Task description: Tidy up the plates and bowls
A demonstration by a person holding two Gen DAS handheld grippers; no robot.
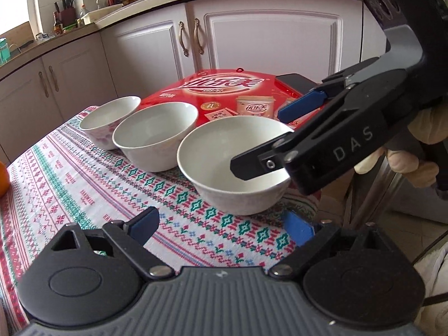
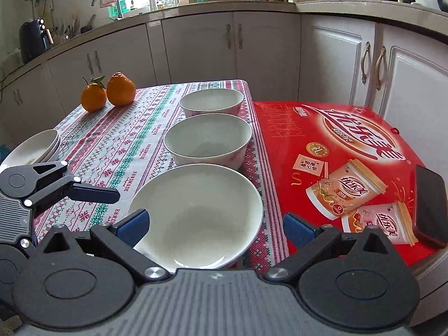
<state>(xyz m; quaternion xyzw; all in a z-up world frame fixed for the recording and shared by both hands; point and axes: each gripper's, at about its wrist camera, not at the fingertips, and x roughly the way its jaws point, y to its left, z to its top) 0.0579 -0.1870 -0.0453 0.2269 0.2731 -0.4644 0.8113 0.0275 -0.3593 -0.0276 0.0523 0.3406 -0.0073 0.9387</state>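
- Three white bowls stand in a row on the patterned tablecloth, along the edge beside the red gift box: the near bowl, the middle bowl and the far bowl, whose outer wall bears a faint pink pattern.
- The bowls sit close together, rims side by side; none is nested in another, so the stacking of bowls appears not yet done.
- A small stack of white plates lies at the opposite edge of the cloth, well apart from the bowls. At least two rims show; the full count cannot be told.
- The right gripper has its jaws spread wide, with the near bowl between the blue pads. The pads appear not to press on it, though the left pad lies close to the rim; nothing is held.
- The left gripper is likewise spread wide and empty, poised above the cloth just short of the near bowl.
- Seen from the left wrist, the right gripper hangs over the near bowl, one finger above its interior.
- Two oranges rest at the far side of the table, and a dark phone lies on the gift box; neither belongs to the task.
- Judged stage: early. The plates seem gathered; the bowls remain to be collected, probably starting with the near one.
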